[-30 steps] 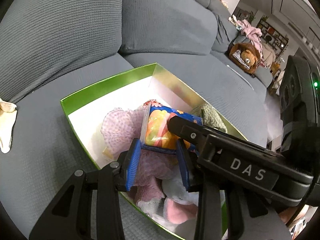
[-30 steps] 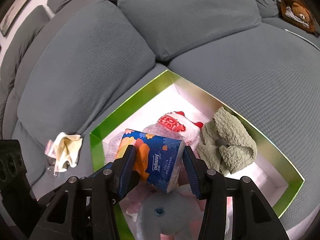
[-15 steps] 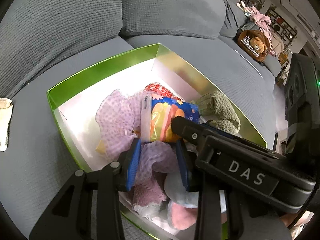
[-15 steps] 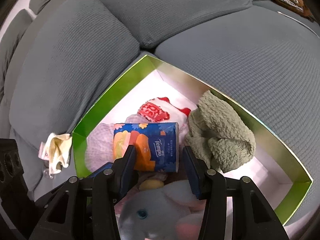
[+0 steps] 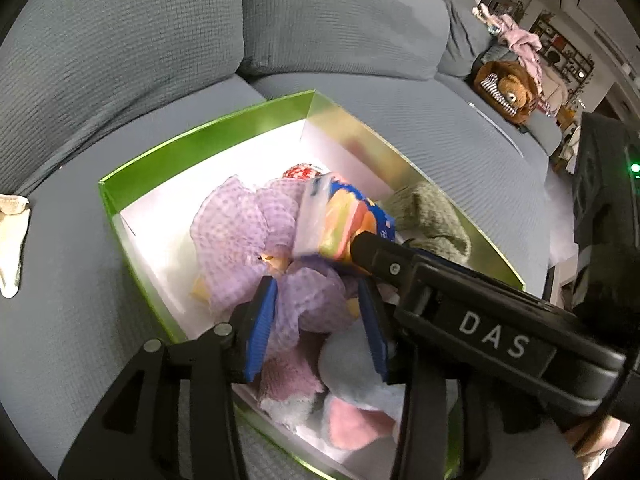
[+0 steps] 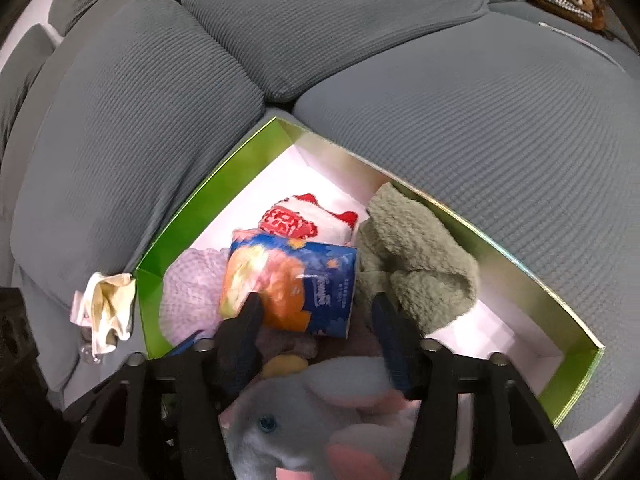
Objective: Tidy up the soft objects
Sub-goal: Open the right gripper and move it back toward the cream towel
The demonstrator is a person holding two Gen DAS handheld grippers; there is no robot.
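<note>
While the green box [image 6: 188, 216] sits on the sofa [image 6: 480, 128], bare floor remains along its far walls.
My right gripper [image 6: 316, 312], jaws spread, straddles the tissue pack [image 6: 292, 284] atop the toys; my left gripper [image 5: 316, 320] gapes over purple mesh cloth [image 5: 236, 232].

Under me the sofa [image 6: 460, 128] is matt grey ribbed cloth. The box [image 6: 208, 208] looks like card, glossy green outside, smooth white within. My jaws are hard black plastic with ridged blue pads [image 5: 262, 330]. The tissue pack [image 6: 288, 284] wears shiny, crinkly plastic film. Green towel [image 6: 416, 260] is nubbly terry; lilac cloth [image 5: 236, 232] is thin waffled fabric; grey plush toy [image 6: 320, 412] is fuzzy.
</note>
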